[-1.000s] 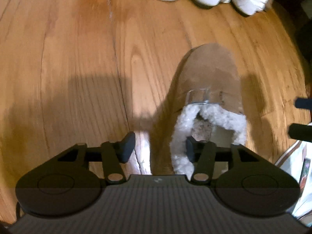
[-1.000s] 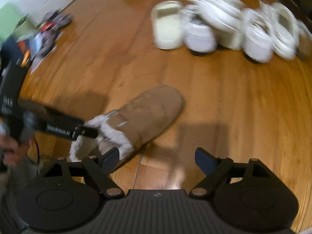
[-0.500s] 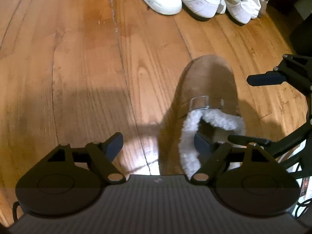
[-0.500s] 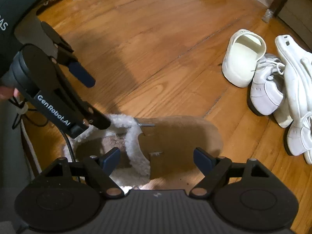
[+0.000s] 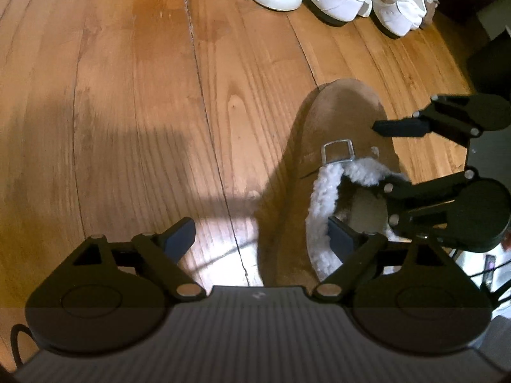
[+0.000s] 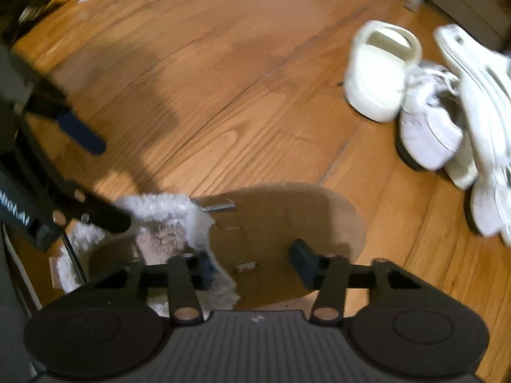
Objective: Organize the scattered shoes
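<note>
Wooden floor (image 5: 134,102): carries all items. White shoes (image 6: 424,118): clustered far right. Tan fleece-lined slipper (image 5: 338,118): alone, near, apart from that cluster. Right hand-held gripper (image 6: 252,266): newly dropped astride the slipper's upper, jaws narrowed, not clamped. Left hand-held gripper (image 5: 260,237): open wider than before, one finger inside the collar. Judged: a pickup is forming.

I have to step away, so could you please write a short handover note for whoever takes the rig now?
Left gripper: open, one finger inside the fleece opening of the tan slipper, the other outside it.
Right gripper: partly open, straddling the slipper's upper, not visibly clamped.
The slipper lies alone on the wood floor; the white shoes sit bunched further off.
Done: both grippers are at the slipper. Left: grip it, carry it over, tidy the group.
</note>
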### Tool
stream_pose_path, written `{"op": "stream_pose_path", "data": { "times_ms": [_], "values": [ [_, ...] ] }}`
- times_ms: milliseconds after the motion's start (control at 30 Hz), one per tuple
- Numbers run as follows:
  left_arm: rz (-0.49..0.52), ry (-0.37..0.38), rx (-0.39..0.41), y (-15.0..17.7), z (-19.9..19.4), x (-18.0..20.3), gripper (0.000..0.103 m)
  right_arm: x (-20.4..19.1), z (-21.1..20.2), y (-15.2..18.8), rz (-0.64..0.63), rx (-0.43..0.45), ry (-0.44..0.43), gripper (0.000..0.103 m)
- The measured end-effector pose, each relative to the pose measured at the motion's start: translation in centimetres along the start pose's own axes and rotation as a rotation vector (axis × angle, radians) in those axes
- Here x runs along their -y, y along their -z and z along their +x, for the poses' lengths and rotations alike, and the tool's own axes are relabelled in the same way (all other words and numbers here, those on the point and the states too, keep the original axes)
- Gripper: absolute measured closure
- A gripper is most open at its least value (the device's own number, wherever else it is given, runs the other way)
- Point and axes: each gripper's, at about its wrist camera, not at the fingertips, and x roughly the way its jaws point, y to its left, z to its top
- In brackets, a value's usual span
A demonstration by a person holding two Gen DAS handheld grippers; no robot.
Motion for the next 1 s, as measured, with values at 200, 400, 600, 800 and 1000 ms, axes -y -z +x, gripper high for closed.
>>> {"op": "stream_pose_path", "data": {
  "times_ms": [200, 400, 600, 800, 1000],
  "values": [
    [-0.038, 0.08, 0.068, 0.1, -1.6, -0.3, 0.012, 1.6, -0.9, 1.5, 0.182, 0.058, 0.056, 0.07],
    [0.054, 0.025, 0.209, 0.5, -4.2, 1.5, 0.012, 1.7, -1.2, 3.1, 0.179, 0.059, 0.16, 0.073],
    [0.039, 0.017, 0.192, 0.4, -4.0, 1.2, 0.012, 5.3, -2.9, 4.8, 0.332, 0.067, 0.271, 0.086],
    [0.04, 0.019, 0.161, 0.4, -3.2, 1.9, 0.012, 10.5, -5.2, 9.4, 0.584, 0.056, 0.304, 0.089],
    [0.061, 0.003, 0.115, 0.5, -2.0, 2.7, 0.012, 18.0, -8.6, 18.2, 1.184, 0.087, 0.234, 0.089]
  ]
}}
